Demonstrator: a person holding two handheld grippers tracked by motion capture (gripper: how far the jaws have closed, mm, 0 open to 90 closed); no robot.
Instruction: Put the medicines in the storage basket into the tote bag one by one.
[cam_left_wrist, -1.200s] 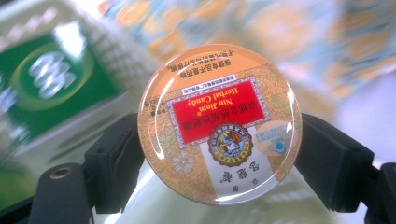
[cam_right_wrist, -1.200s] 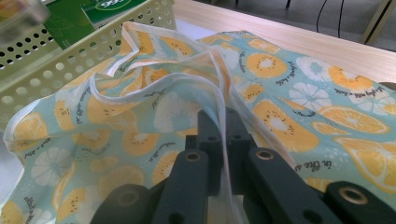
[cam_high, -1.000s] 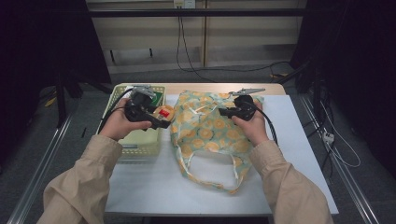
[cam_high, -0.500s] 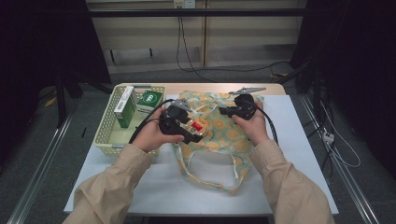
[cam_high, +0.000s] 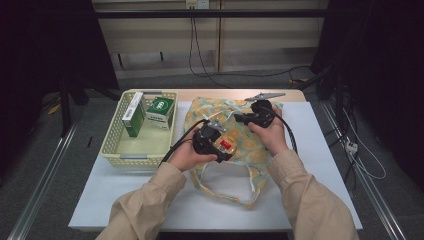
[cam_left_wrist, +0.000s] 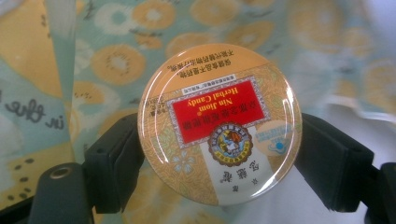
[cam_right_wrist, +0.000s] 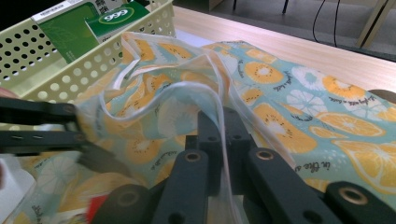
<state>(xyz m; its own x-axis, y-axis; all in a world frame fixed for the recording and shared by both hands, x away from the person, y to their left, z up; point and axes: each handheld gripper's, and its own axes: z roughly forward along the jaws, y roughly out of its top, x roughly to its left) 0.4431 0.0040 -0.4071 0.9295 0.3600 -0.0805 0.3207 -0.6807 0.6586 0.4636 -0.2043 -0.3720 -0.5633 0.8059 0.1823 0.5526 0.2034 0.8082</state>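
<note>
A: What's printed on the round tin (cam_left_wrist: 219, 123)?

B: The red panel reads "Nin Jiom Herbal Candy", upside down in the left gripper view, with Chinese characters around it and a small crest below. The finer lines near the rim are too small to read.

A: And who has hold of it?

B: The left gripper (cam_high: 216, 142), its two black jaws clamped on the tin's opposite edges. In the high view the tin is held over the fruit-print bag (cam_high: 235, 145), near the middle of the table (cam_high: 310, 200), and shows as little more than a red and yellow spot.

A: The right gripper (cam_high: 250, 117)?

B: Its jaws are together, pinching a fold of the bag's cloth near the mouth and holding it up. Where the tips meet is partly hidden under the fabric.

A: Any writing on the bag?

B: A cursive line among the orange slices, cut off and blurred; I can't make it out.

A: The basket (cam_high: 117, 150)?

B: Two green boxes (cam_high: 150, 114) stand in its far end. One carries "666" in a white oval; the rest of the print is too small to tell
</note>
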